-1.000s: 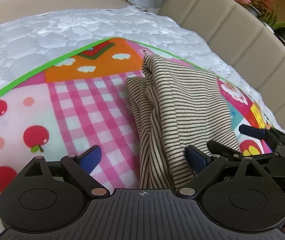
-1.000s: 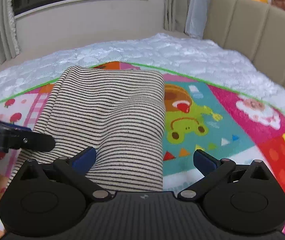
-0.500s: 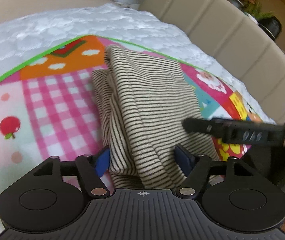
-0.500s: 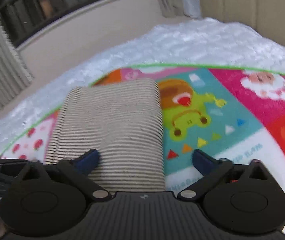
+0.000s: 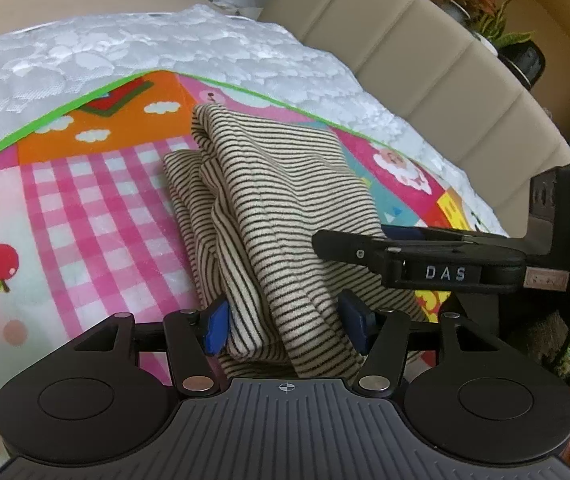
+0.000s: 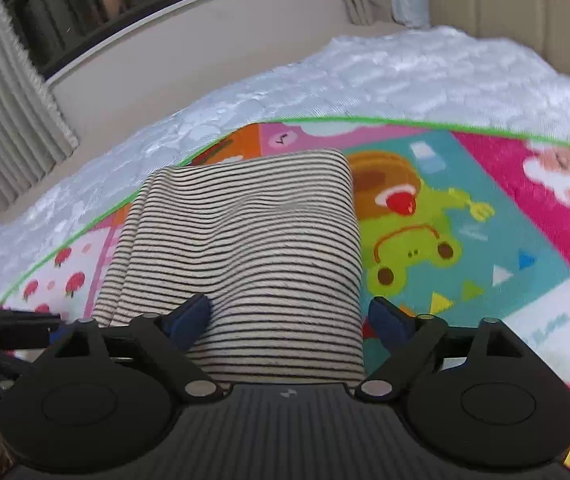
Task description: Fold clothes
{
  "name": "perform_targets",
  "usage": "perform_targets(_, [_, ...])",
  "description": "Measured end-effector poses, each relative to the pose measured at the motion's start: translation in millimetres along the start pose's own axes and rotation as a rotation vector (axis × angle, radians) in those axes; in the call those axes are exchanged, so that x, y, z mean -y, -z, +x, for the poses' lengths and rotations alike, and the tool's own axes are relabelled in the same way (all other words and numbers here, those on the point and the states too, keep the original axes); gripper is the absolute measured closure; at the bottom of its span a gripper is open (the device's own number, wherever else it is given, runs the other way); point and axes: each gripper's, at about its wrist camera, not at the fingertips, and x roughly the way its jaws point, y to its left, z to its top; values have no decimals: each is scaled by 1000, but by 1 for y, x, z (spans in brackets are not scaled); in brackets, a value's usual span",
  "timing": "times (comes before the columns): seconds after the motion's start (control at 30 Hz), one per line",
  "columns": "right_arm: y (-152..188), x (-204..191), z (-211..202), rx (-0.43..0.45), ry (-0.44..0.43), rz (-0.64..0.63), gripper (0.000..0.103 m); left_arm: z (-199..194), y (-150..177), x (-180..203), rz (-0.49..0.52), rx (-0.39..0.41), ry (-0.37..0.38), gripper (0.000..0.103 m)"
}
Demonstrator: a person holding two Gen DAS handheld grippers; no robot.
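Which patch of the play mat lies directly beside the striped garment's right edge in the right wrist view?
The teal patch with the green frog. It borders the striped garment directly; the pink patch lies further right.

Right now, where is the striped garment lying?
The striped garment lies folded on the colourful play mat, left of the frog picture in the right wrist view; its near end sits between the fingers of both tools.

Soft, even daylight; the white bedspread (image 5: 245,44) glares slightly. The right view is motion-blurred, and both bend strongly at the edges.
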Motion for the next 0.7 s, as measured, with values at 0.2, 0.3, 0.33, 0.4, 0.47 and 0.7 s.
perform_targets(0.2, [-1,4,-3,-1,-9,19,11,-2,-1,1,12,3,-9,38])
perform_targets(0.3, [-1,8,-3,-5,-18,37,10,-7,-2,2,11,20,6,40])
perform_targets(0.33, [-1,9,-3,-8,-24,46,10,-8,-3,2,8,26,22,40])
perform_targets(0.4, [-1,11,-3,-6,-26,57,10,-10,-4,3,2,37,54,39])
perform_targets(0.47, [-2,12,-6,1,-30,61,10,-12,-4,4,-4,48,85,40])
perform_targets(0.7, [-1,9,-2,-18,-21,42,7,-11,-7,3,-5,30,62,52])
